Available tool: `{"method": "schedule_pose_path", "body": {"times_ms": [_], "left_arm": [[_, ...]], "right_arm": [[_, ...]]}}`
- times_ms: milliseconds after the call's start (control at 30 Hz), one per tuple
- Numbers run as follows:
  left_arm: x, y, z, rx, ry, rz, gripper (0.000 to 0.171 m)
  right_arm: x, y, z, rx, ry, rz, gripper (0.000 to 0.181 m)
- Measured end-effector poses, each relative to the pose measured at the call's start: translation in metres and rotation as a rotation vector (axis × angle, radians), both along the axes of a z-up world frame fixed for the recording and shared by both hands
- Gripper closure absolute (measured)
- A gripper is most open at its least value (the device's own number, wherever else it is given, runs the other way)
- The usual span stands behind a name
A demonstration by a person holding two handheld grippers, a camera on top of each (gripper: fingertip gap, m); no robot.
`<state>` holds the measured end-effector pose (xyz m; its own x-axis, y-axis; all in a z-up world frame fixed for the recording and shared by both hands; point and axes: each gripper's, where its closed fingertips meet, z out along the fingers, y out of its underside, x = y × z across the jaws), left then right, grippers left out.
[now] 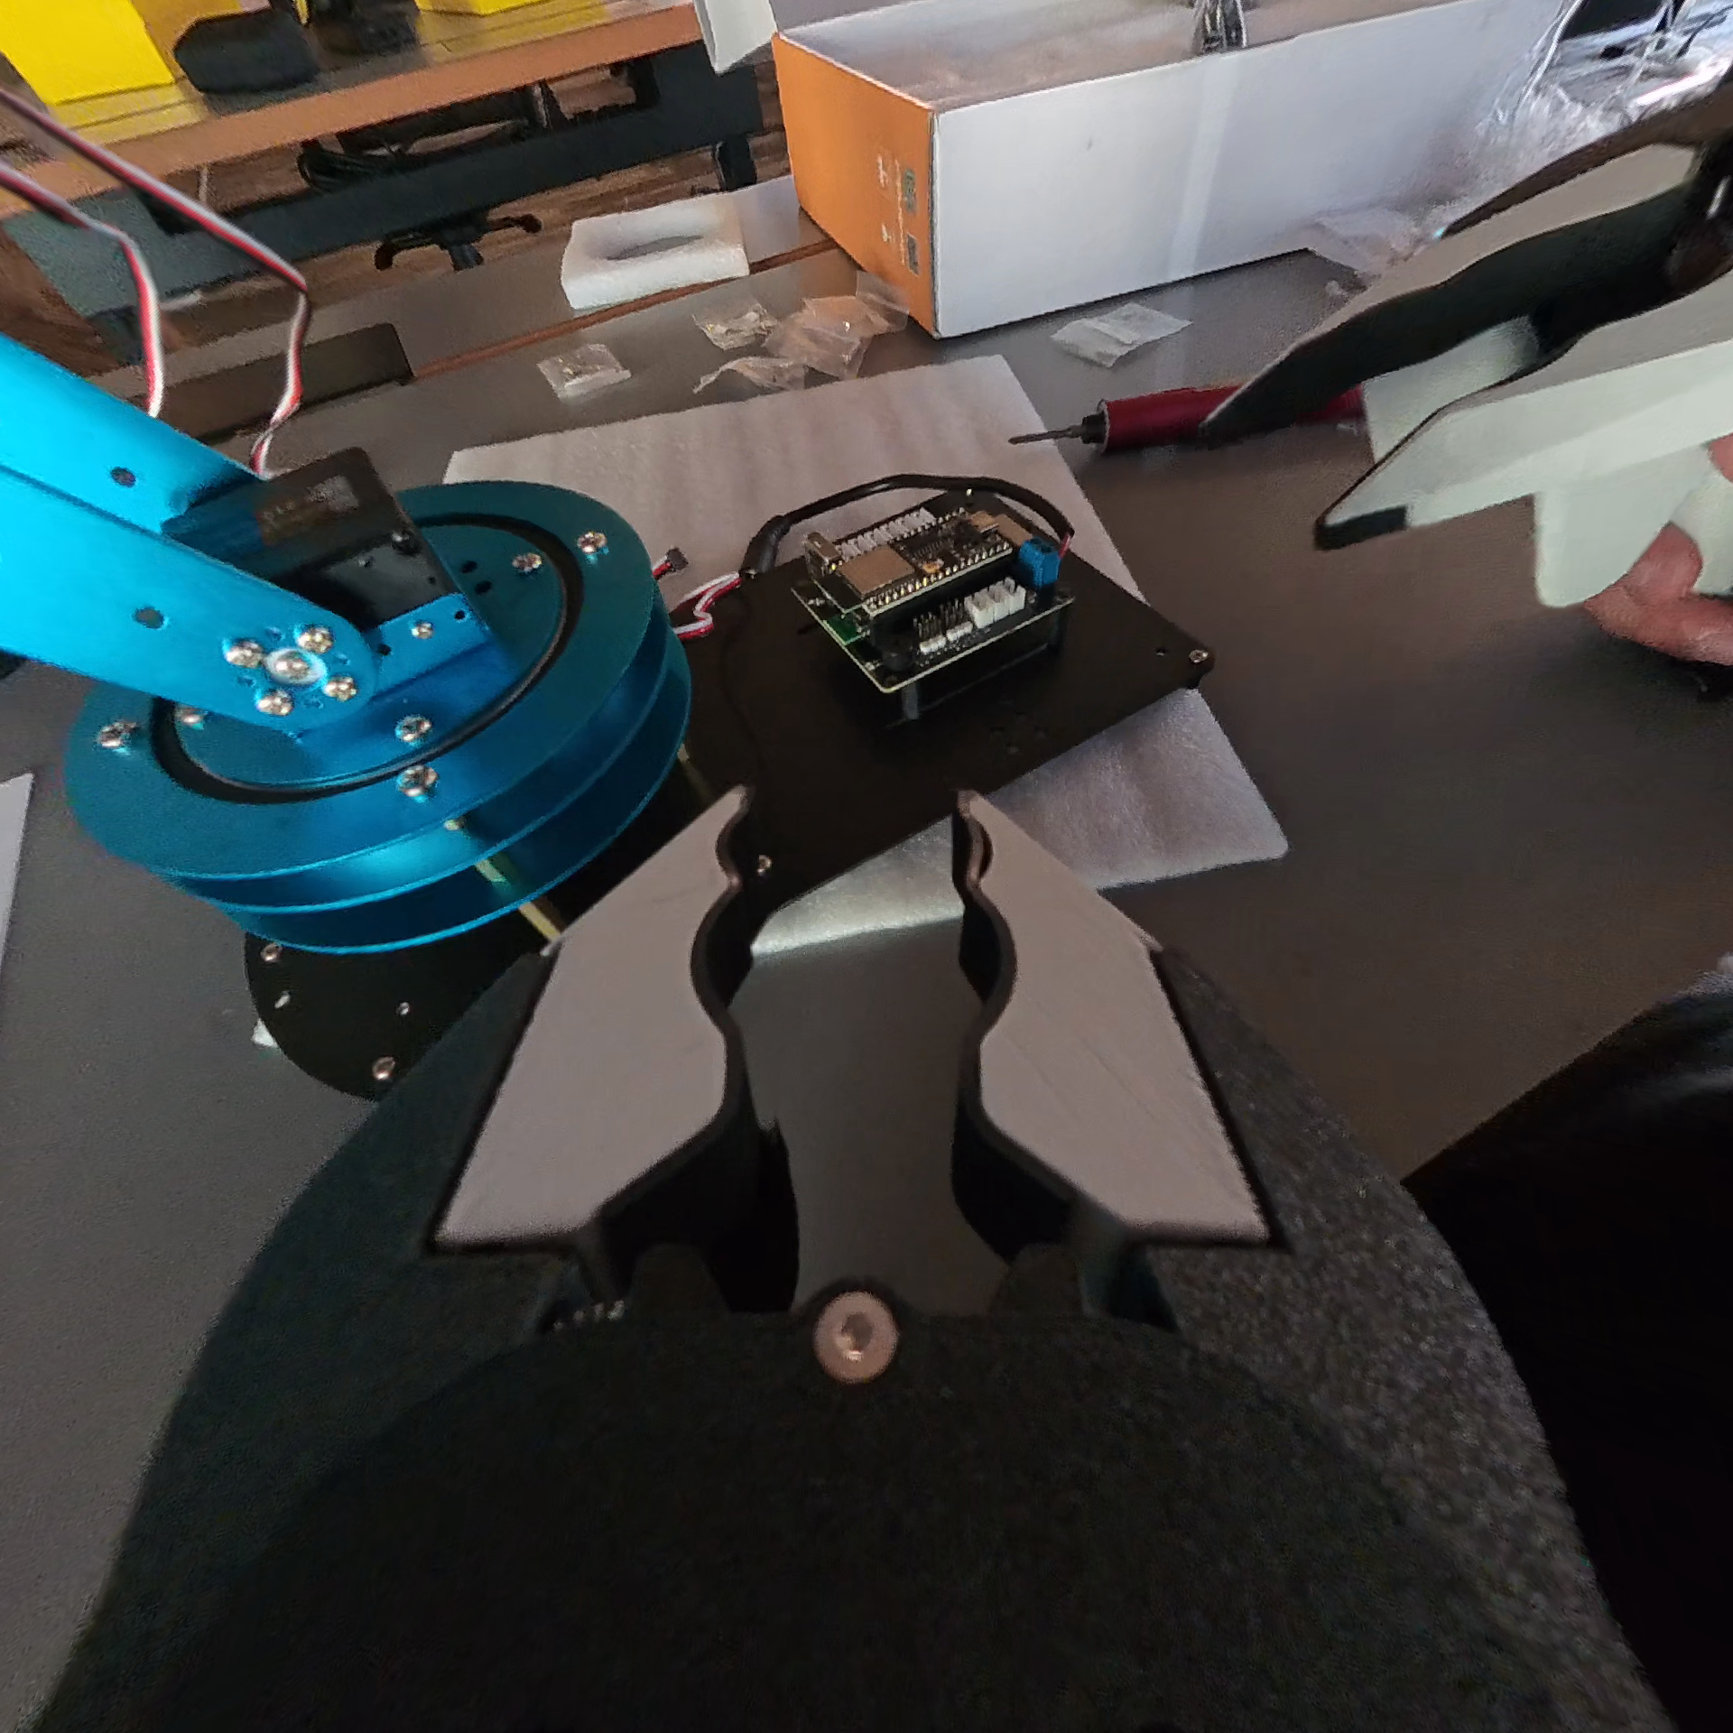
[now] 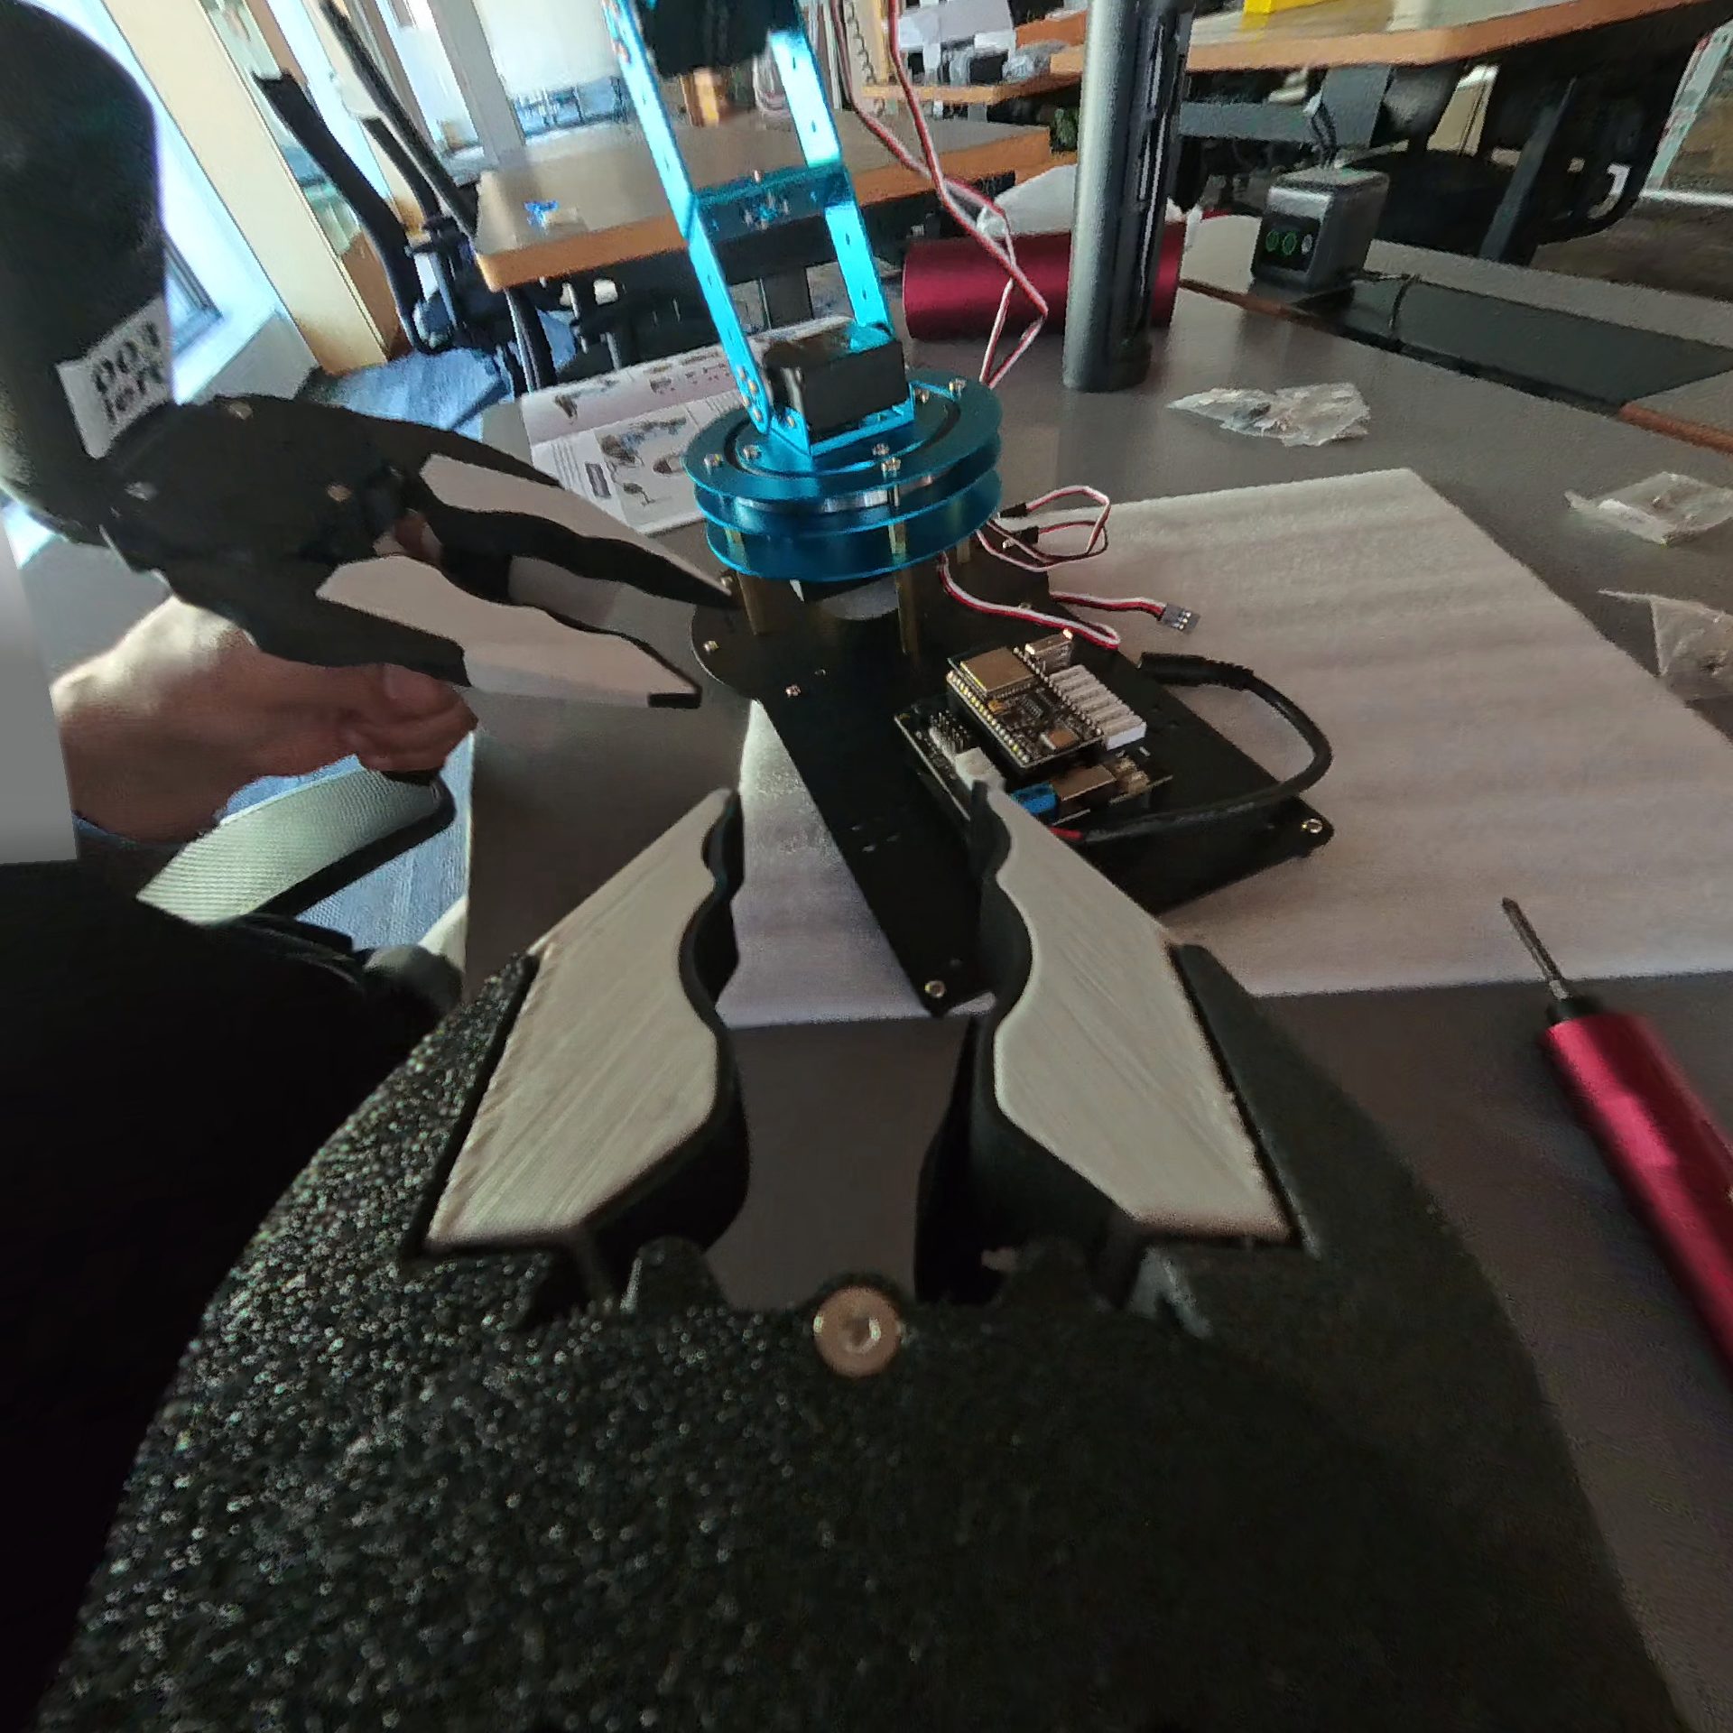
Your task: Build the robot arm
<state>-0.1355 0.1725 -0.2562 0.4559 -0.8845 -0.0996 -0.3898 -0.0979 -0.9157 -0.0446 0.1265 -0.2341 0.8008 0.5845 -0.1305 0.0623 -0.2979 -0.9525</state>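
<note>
Grippers both gape, empty: left gripper (image 1: 849,825) hovers over the black base plate (image 1: 985,722) near the blue turntable (image 1: 375,750). Right gripper (image 2: 858,825) hangs above the plate's near end, beside the circuit board (image 2: 1041,731). Red screwdriver (image 2: 1650,1125) lies on the bench (image 2: 1407,1172), right.

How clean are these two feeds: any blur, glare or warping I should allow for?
Left wrist view: the circuit board is sharp, the right gripper smeared, the table glaring. Right wrist view: the left gripper and screwdriver are soft, window light blown out, edges bowed.
</note>
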Motion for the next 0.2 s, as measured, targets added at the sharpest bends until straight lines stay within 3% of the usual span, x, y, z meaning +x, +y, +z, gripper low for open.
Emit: {"method": "schedule_pose_path", "body": {"times_ms": [200], "left_arm": [[-0.002, -0.01, -0.01, 0.01, -0.021, -0.043, 0.132]], "right_arm": [[0.009, 0.001, -0.007, -0.001, -0.028, -0.04, 0.136]]}}
